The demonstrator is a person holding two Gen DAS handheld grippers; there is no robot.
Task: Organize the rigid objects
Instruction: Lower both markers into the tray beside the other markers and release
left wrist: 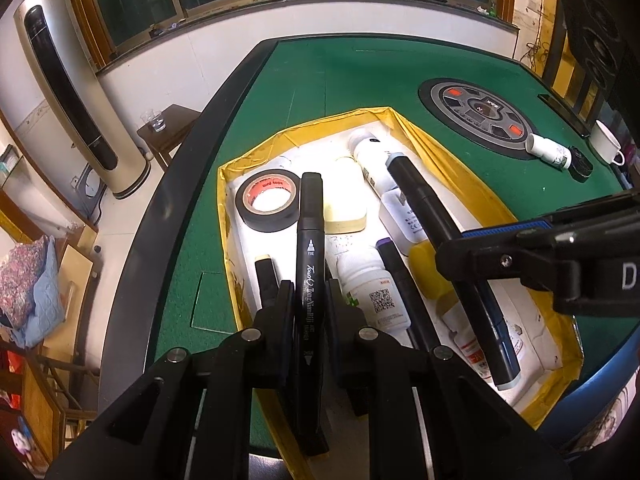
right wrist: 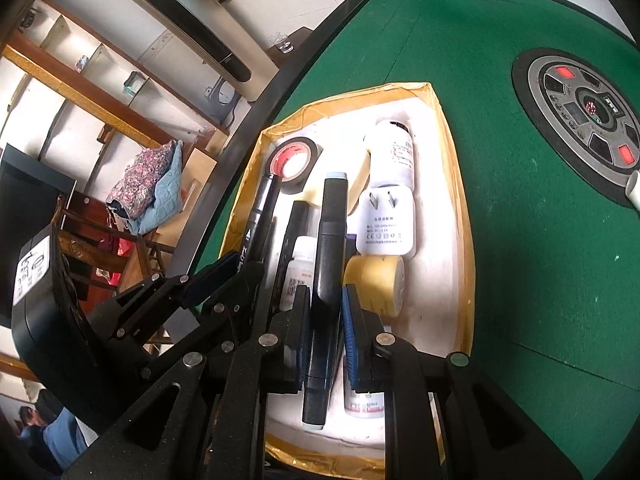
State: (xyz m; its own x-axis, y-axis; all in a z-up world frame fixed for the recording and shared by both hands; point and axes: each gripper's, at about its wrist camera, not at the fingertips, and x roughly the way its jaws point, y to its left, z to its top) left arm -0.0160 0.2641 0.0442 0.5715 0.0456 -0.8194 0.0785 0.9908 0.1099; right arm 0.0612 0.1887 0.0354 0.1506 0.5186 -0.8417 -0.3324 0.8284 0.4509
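Observation:
A white foam box with yellow-taped rim (left wrist: pixel 440 160) (right wrist: pixel 460 200) sits on the green table. My left gripper (left wrist: pixel 309 292) is shut on a black Touch marker (left wrist: pixel 309 240) held over the box. My right gripper (right wrist: pixel 325 304) is shut on a second black marker with a pale blue cap (right wrist: pixel 330 240), also over the box; that gripper (left wrist: pixel 472 244) and marker (left wrist: pixel 436 216) show in the left wrist view. The left gripper (right wrist: pixel 224 276) and its marker (right wrist: pixel 262 212) show in the right wrist view. In the box lie a black tape roll (left wrist: pixel 267 202), white bottles (left wrist: pixel 370 292), a white charger (right wrist: pixel 385 224) and a yellow roll (right wrist: pixel 376 284).
The green table has a round control panel (left wrist: pixel 480 118) (right wrist: pixel 584 120) in its middle. A tipped white bottle (left wrist: pixel 548 151), a black lid (left wrist: pixel 580 166) and a white cup (left wrist: pixel 606 142) lie at the far right. A tall air conditioner (left wrist: pixel 68 92) stands on the left by the wall.

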